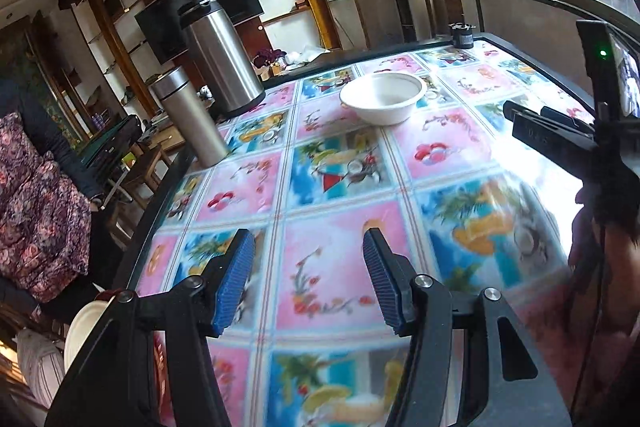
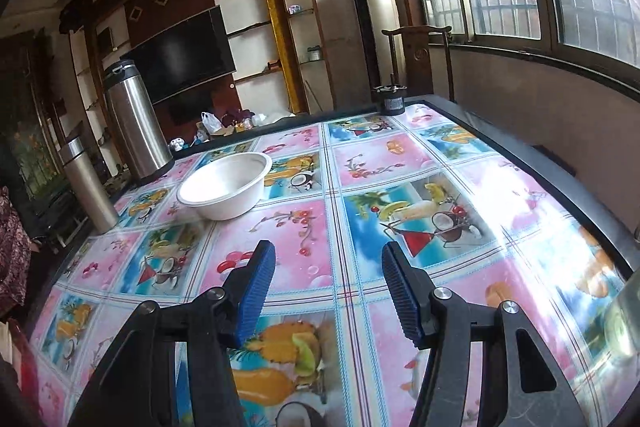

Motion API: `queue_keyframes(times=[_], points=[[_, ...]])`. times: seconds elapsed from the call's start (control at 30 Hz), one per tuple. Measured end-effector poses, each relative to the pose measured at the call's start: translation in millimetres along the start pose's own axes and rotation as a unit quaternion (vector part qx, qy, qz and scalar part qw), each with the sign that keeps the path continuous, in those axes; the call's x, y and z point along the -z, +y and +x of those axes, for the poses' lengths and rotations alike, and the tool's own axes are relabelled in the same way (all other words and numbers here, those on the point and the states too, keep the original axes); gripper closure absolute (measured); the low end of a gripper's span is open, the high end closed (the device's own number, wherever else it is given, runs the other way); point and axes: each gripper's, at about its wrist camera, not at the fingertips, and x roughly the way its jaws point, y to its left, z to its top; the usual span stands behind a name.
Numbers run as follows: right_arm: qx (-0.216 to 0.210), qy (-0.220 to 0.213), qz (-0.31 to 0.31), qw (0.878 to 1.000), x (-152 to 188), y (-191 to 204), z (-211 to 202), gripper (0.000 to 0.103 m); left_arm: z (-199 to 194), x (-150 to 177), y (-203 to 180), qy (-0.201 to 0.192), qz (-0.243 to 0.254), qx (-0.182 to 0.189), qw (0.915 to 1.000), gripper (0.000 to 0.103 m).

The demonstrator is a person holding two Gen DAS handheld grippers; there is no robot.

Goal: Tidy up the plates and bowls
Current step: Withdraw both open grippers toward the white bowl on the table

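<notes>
Flowered plastic covers the worktop (image 2: 400,163) beneath both my jaws. Well ahead of my left gripper (image 1: 308,279) and ahead-left of my right gripper (image 2: 328,283) sits the white bowl (image 2: 224,187), beside a steel flask (image 2: 134,123). Both jaws gape wide, holding nothing.

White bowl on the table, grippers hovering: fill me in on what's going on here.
A person holds two handheld grippers over a table with a fruit-patterned cloth. The left gripper and the right gripper are both open and hold nothing. The white bowl sits upright and untouched further back, near a tall steel flask and a slimmer steel bottle. A white plate edge shows at the table's near left corner.
</notes>
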Motion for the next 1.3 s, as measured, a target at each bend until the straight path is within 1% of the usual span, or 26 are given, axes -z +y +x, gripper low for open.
queue_keyframes(times=[0.07, 0.2, 0.3, 0.4, 0.47, 0.57, 0.7, 0.77, 0.83, 0.97, 1.13, 1.3], points=[[-0.004, 0.005, 0.009, 1.0, -4, -5, 9, 0.045, 11, -11, -7, 0.001, -0.005, 0.001, 1.0, 0.047], [-0.008, 0.001, 0.004, 1.0, -13, -9, 22, 0.045, 32, -28, -20, 0.004, -0.022, 0.008, 0.9997, 0.047], [-0.012, 0.001, 0.014, 1.0, -21, -15, 29, 0.045, 48, -40, -28, 0.003, -0.03, 0.011, 0.9995, 0.047], [-0.012, -0.003, 0.029, 1.0, -29, -21, 33, 0.044, 64, -51, -34, 0.003, -0.038, 0.017, 0.9991, 0.047], [-0.012, -0.003, 0.041, 0.999, -33, -26, 34, 0.042, 74, -56, -37, 0.006, -0.043, 0.024, 0.9988, 0.047], [-0.015, 0.009, 0.07, 0.997, -37, -35, 39, 0.04, 87, -62, -40, 0.01, -0.052, 0.03, 0.9981, 0.047], [-0.019, 0.027, 0.103, 0.994, -39, -46, 47, 0.04, 102, -63, -39, 0.017, -0.065, 0.04, 0.9969, 0.047], [-0.014, 0.028, 0.112, 0.993, -40, -51, 49, 0.04, 108, -61, -38, 0.024, -0.071, 0.052, 0.9958, 0.047], [-0.013, 0.031, 0.118, 0.992, -40, -55, 51, 0.04, 112, -58, -37, 0.03, -0.074, 0.056, 0.9953, 0.047], [-0.01, 0.037, 0.117, 0.992, -38, -56, 56, 0.04, 117, -52, -32, 0.035, -0.078, 0.069, 0.9939, 0.047], [-0.011, 0.04, 0.101, 0.994, -36, -46, 58, 0.04, 120, -45, -26, 0.042, -0.084, 0.082, 0.9922, 0.047], [-0.017, 0.055, 0.098, 0.994, -31, -41, 62, 0.04, 123, -42, -16, 0.046, -0.102, 0.09, 0.9896, 0.047]])
